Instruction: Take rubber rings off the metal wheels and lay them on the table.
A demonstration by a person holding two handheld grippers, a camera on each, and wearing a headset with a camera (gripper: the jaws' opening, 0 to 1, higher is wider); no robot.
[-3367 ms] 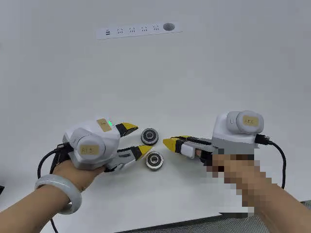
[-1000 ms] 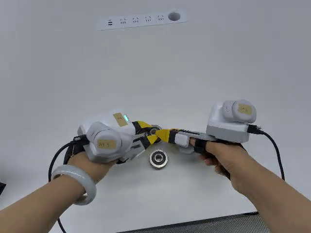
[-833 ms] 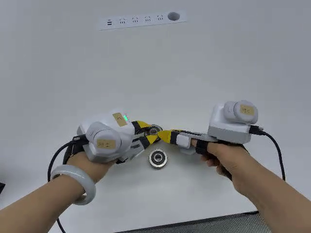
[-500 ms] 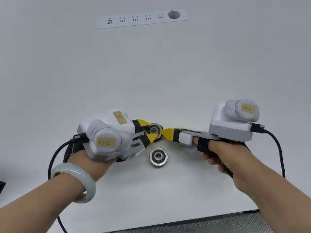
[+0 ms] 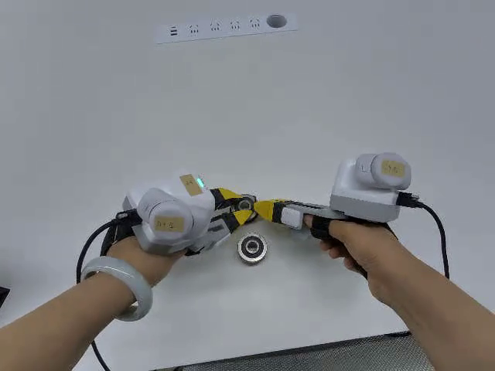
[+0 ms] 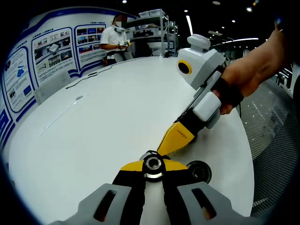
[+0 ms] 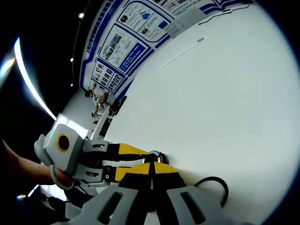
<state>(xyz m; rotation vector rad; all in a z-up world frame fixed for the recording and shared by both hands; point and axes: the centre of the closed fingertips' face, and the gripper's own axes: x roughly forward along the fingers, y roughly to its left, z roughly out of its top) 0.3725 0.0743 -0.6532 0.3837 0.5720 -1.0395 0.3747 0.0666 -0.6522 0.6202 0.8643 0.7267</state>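
Gripping a small metal wheel (image 5: 246, 205) between its yellow-tipped jaws, the left gripper (image 5: 238, 206) holds it near the front edge of a white table (image 5: 325, 116). The wheel's silver hub faces back toward that gripper's own camera. From the other side the right gripper (image 5: 267, 209) reaches in. Its two yellow jaws are pressed together into a single point that touches the rim of the held wheel. Whether any rubber is nipped between those jaws cannot be made out, nor whether the wheel is raised clear of the tabletop. A second wheel (image 5: 251, 247) lies flat on the table just in front of the meeting jaws, nearer the person and touched by neither tool, with its black rubber ring (image 6: 208, 173) on its rim. The person's left wrist carries a pale bracelet (image 5: 116, 287), and a black cable (image 5: 437, 232) trails from the back of the right gripper toward the table's edge. A white power strip (image 5: 226, 28) lies flat at the far side of the table, well apart from the work. Seen from the left gripper view, wall posters (image 6: 42, 51) and metal shelving (image 6: 154, 21) line the room beyond the table, where another person (image 6: 114, 38) stands.
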